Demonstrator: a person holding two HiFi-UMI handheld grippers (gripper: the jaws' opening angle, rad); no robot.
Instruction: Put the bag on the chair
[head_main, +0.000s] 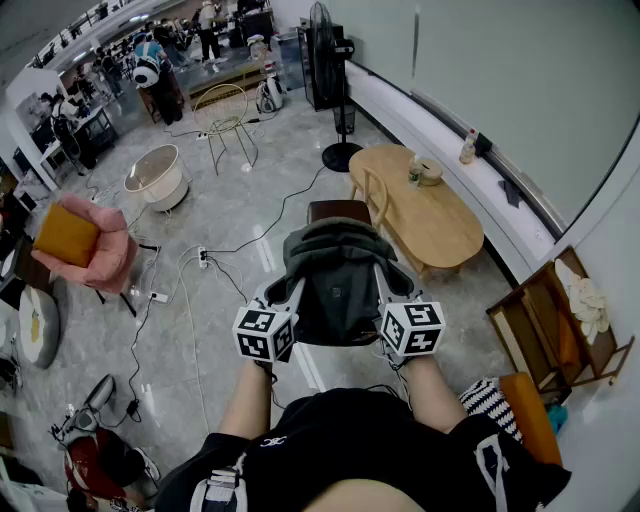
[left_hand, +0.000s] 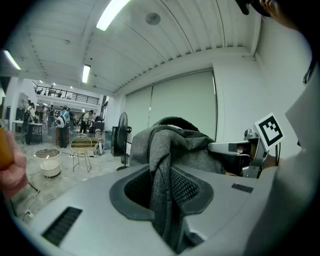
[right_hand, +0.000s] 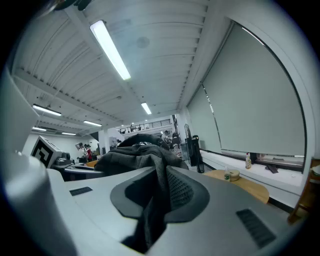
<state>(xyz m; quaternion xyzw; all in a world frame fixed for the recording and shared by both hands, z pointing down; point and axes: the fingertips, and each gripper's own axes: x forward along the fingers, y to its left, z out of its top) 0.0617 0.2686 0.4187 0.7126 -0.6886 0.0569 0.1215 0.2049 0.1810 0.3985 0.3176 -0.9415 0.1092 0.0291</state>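
Note:
A dark grey fabric bag (head_main: 338, 276) hangs in the air between my two grippers, held up in front of the person. My left gripper (head_main: 292, 296) is shut on the bag's left edge, and grey cloth (left_hand: 161, 200) fills its jaws. My right gripper (head_main: 385, 290) is shut on the right edge, with cloth (right_hand: 156, 200) pinched between its pads. A brown wooden chair (head_main: 345, 209) stands just beyond the bag, beside the table; only its seat top and curved back show.
An oval wooden table (head_main: 425, 207) with a jar and a bottle stands to the right by the wall. A standing fan (head_main: 335, 90) is further back. Cables and a power strip (head_main: 203, 257) lie on the floor to the left, near a pink armchair (head_main: 95, 245).

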